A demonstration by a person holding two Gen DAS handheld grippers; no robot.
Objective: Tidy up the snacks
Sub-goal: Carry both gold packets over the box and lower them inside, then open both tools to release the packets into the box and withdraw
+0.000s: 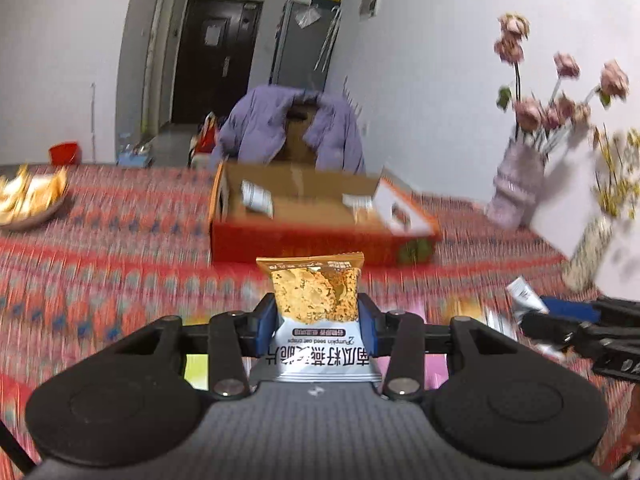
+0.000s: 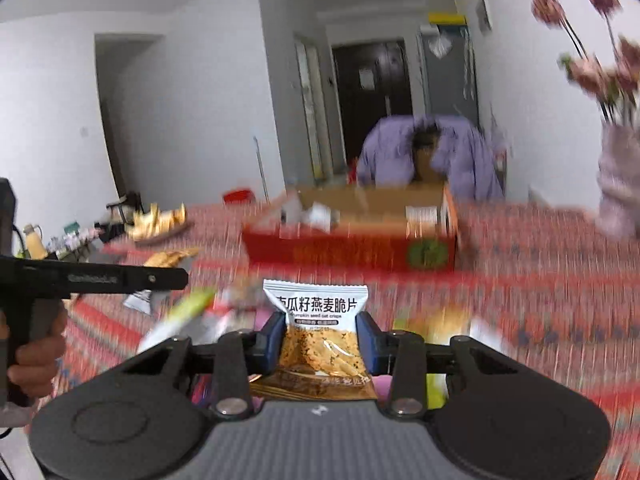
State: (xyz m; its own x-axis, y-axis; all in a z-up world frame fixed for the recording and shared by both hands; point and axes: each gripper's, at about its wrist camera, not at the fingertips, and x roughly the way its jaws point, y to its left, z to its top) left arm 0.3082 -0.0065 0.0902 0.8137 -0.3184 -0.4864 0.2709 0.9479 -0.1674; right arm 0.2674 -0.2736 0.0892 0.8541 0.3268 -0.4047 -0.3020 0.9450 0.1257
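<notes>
Left wrist view: your left hand-held gripper (image 1: 318,314) clenched 1 crisp packet (image 1: 316,300) (your right hand-held gripper (image 2: 322,342) likewise pinched another packet (image 2: 320,332)) before the box (image 1: 304,244).

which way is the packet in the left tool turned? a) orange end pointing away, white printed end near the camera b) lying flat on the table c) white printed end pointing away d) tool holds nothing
a: in the left wrist view the left tool is shut on an oat crisp packet whose orange end points away, toward the open cardboard box.

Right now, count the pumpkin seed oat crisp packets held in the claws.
2: one packet clamped in the left claw, another packet clamped in the right claw. Blurred packets elsewhere can't be identified.
</notes>
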